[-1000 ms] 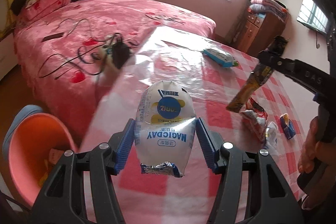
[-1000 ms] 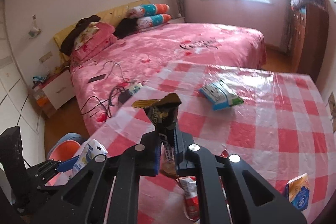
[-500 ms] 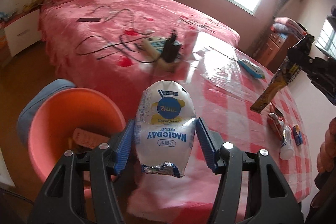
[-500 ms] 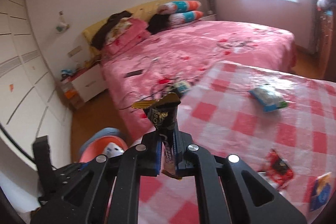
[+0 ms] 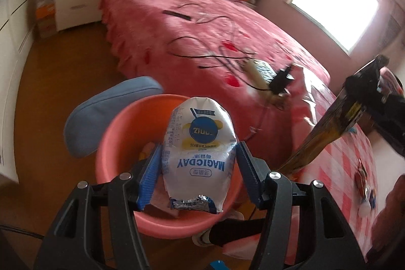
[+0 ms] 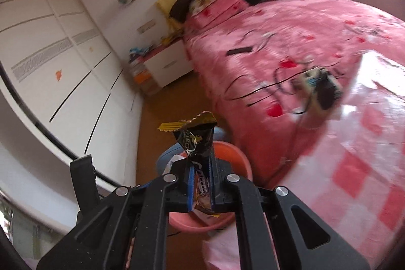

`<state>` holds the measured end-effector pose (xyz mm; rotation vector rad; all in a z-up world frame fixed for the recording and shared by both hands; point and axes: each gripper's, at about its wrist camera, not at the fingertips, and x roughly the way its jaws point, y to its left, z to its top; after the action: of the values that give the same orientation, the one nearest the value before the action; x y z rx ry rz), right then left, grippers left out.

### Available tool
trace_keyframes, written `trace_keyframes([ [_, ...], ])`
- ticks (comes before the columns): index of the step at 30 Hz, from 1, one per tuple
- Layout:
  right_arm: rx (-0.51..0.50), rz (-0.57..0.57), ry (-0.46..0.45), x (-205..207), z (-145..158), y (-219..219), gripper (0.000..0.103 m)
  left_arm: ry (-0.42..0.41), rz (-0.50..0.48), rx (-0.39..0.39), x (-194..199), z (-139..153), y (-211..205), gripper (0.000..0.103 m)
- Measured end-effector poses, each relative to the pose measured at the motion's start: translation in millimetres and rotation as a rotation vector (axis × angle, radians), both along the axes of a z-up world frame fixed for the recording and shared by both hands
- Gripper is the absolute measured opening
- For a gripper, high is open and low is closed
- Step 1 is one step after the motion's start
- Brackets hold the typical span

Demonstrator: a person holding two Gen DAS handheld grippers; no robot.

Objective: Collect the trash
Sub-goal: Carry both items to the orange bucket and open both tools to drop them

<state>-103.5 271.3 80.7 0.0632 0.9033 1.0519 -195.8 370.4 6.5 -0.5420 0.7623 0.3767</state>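
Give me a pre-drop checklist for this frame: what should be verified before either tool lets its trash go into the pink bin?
1. Left tool grips the white pouch: ok, both blue pads press its sides.
2. Right tool grips the dark wrapper: ok, clamped shut on it.
3. White pouch over the pink bin: ok, seen inside the rim in the left wrist view.
4. Dark wrapper over the bin: cannot tell; the rim shows behind the fingers.
5. Room in the bin: ok, only a little trash visible.
6. Blue lid clear of the opening: ok, swung aside.

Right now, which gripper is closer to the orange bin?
Left. The left gripper holds the white bag directly over the orange bin; the right gripper with its dark wrapper sits off to the bin's side.
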Motion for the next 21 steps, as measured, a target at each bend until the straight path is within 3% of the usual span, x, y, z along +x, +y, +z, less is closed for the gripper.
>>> trace_keyframes([
  [1, -0.023, 0.014, 0.023, 0, -10, 12, 0.012, 0.005, 0.019, -0.01, -1, -4, 6, 0.06],
  [3, -0.09, 0.002, 0.064, 1, -33, 26, 0.024, 0.026, 0.047, -0.035, -2, -13, 15, 0.063],
  [5, -0.095, -0.012, 0.115, 4, -48, 23, 0.054, 0.055, 0.071, -0.064, -4, -23, 23, 0.07],
  [7, -0.107, -0.057, 0.113, 4, -54, 11, 0.071, 0.074, 0.094, -0.072, -7, -30, 27, 0.075],
  [12, -0.116, -0.161, 0.031, 5, -42, -25, 0.086, 0.103, 0.09, -0.068, -6, -36, 24, 0.076],
  [21, -0.112, -0.284, -0.16, -11, -14, -86, 0.091, 0.095, 0.04, -0.031, -3, -22, 4, 0.076],
])
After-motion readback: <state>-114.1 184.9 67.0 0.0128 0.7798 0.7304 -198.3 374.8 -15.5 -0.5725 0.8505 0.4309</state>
